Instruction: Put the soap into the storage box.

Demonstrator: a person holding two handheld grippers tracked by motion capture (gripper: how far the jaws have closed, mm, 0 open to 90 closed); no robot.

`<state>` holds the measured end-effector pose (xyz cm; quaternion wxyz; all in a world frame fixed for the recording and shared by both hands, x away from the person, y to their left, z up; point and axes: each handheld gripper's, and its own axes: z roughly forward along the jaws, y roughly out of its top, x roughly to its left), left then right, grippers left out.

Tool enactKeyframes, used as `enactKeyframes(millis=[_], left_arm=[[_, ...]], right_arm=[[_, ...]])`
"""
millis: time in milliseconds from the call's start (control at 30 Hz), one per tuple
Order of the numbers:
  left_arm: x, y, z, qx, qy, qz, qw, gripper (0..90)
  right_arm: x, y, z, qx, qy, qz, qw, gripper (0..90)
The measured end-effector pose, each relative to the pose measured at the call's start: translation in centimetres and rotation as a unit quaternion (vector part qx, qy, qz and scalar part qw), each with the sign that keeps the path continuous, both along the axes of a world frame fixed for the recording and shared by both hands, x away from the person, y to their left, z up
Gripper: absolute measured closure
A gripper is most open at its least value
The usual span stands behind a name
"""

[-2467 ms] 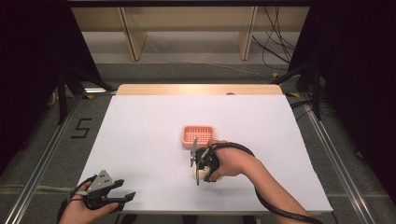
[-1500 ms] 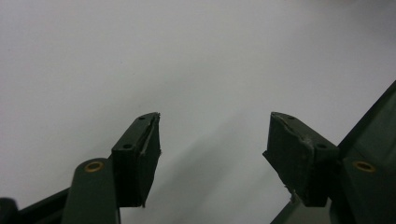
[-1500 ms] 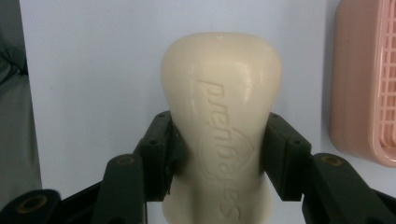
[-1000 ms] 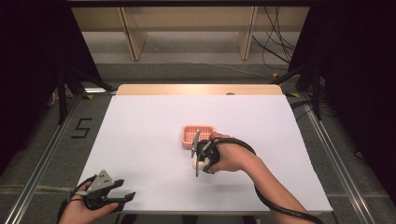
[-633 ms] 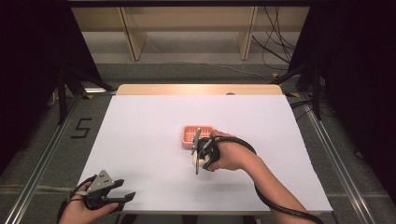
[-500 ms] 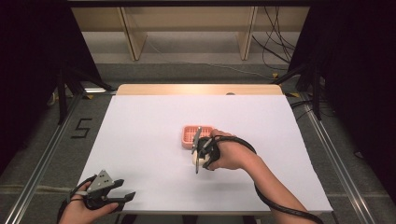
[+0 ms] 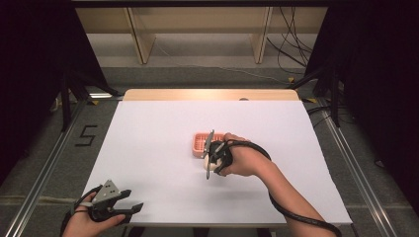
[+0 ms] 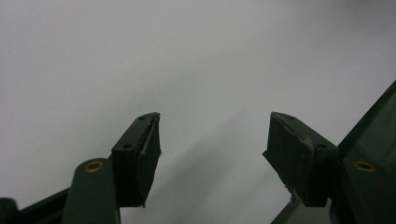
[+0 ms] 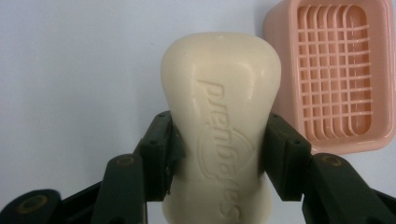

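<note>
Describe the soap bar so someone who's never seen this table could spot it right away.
On the white table, look just right of centre for the pink slatted soap dish. Right beside it, the right hand-held gripper clamps the soap bar. It is the one cream, waisted block, with raised lettering on its face.

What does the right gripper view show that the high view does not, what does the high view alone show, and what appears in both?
Right gripper view alone: raised lettering on the soap bar, the black pads pressing its two sides, and the grid inside the pink soap dish.
High view alone: the left gripper with jaws apart near the table's front edge, both forearms, and shelving beyond.
Both: the right gripper holding the soap beside the dish on the white table.
</note>
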<state>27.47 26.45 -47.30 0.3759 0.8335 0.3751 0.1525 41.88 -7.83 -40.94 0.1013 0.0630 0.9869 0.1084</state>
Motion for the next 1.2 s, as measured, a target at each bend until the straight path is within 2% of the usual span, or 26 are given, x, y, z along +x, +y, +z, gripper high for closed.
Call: enactKeyframes(millis=[67,100,133,200,267,300,333,367,400,433,467,500,533,600,633,667,767,800,833,867,967,1067,1100,1133,1200], left_arm=[[0.0,0.0,0.0,-0.001,0.000,0.000,1.0000,34.6],[0.0,0.0,0.0,0.000,-0.001,-0.001,1.0000,34.6],[0.0,0.0,0.0,0.001,-0.001,-0.001,1.0000,34.6],[0.0,0.0,0.0,0.002,0.000,-0.002,1.0000,34.6],[0.0,0.0,0.0,0.001,0.000,-0.001,1.0000,34.6],[0.0,0.0,0.0,0.001,-0.001,-0.001,1.0000,34.6],[0.0,0.0,0.0,0.000,0.000,0.000,1.0000,34.6],[0.0,0.0,0.0,0.000,0.000,0.000,1.0000,34.6],[0.0,0.0,0.0,-0.001,0.000,0.000,1.0000,34.6],[0.0,0.0,0.0,-0.001,0.000,0.000,1.0000,34.6],[0.0,0.0,0.0,0.000,-0.001,-0.001,1.0000,34.6],[0.0,0.0,0.0,0.000,-0.001,-0.001,1.0000,34.6],[0.0,0.0,0.0,-0.001,0.000,0.000,1.0000,34.6],[0.0,0.0,0.0,-0.004,0.002,0.002,1.0000,34.6],[-0.1,0.0,0.0,-0.004,0.004,0.001,1.0000,34.5],[-0.1,0.0,0.0,-0.004,0.004,0.002,1.0000,34.6],[-0.1,0.0,0.0,-0.004,0.003,0.001,1.0000,34.6],[-0.1,0.0,0.0,-0.004,0.004,0.002,1.0000,34.6],[-0.1,0.0,0.0,-0.004,0.004,0.002,1.0000,34.6],[-0.1,0.0,0.0,-0.004,0.004,0.002,1.0000,34.6],[-0.1,0.0,0.0,-0.003,0.004,0.002,1.0000,34.6],[-0.1,0.0,0.0,-0.004,0.004,0.002,1.0000,34.6],[-0.1,0.0,0.0,-0.004,0.003,0.001,1.0000,34.6],[-0.1,0.0,0.0,-0.004,0.003,0.002,1.0000,34.6],[-0.1,0.0,0.0,-0.004,0.003,0.002,1.0000,34.6]], right_arm=[[0.1,0.0,0.0,-0.001,0.000,0.001,1.0000,50.5],[-0.1,0.0,0.1,-0.008,0.005,-0.021,0.9997,50.5],[0.2,0.0,0.2,-0.004,-0.002,-0.012,0.9999,50.5],[0.1,0.0,0.2,-0.007,-0.001,-0.020,0.9998,50.4],[0.4,0.0,0.3,0.000,-0.006,-0.012,0.9999,50.5],[0.3,0.1,0.3,-0.005,-0.003,-0.028,0.9996,50.5],[0.8,0.0,0.2,-0.001,-0.011,-0.002,0.9999,50.5],[0.8,0.0,0.2,-0.001,-0.011,-0.002,0.9999,50.5],[0.5,0.1,0.3,-0.003,-0.005,-0.027,0.9996,50.5],[0.7,0.1,0.3,-0.002,-0.007,-0.024,0.9997,50.5],[0.7,0.1,0.4,-0.003,-0.009,-0.031,0.9995,50.5],[0.7,0.1,0.4,-0.003,-0.009,-0.031,0.9995,50.5],[1.0,0.1,0.3,-0.002,-0.014,-0.020,0.9997,50.4],[1.0,0.1,0.4,-0.003,-0.014,-0.020,0.9997,50.4],[1.0,0.1,0.4,-0.002,-0.012,-0.028,0.9995,50.4],[1.1,0.1,0.4,0.002,-0.016,-0.022,0.9996,50.4],[1.2,0.1,0.5,0.000,-0.016,-0.032,0.9994,50.4],[1.5,0.0,0.5,0.005,-0.024,-0.019,0.9995,50.4],[1.5,0.0,0.5,0.005,-0.024,-0.019,0.9995,50.4],[1.4,0.0,0.5,-0.002,-0.021,-0.035,0.9992,50.5],[1.7,0.0,0.6,-0.001,-0.022,-0.031,0.9993,50.4],[1.7,0.0,0.7,0.001,-0.024,-0.040,0.9989,50.4],[2.2,0.0,0.7,0.009,-0.034,-0.008,0.9994,50.5],[2.1,0.0,0.7,0.007,-0.036,-0.025,0.9990,50.4],[2.2,0.0,0.8,0.010,-0.035,-0.020,0.9991,50.4]])
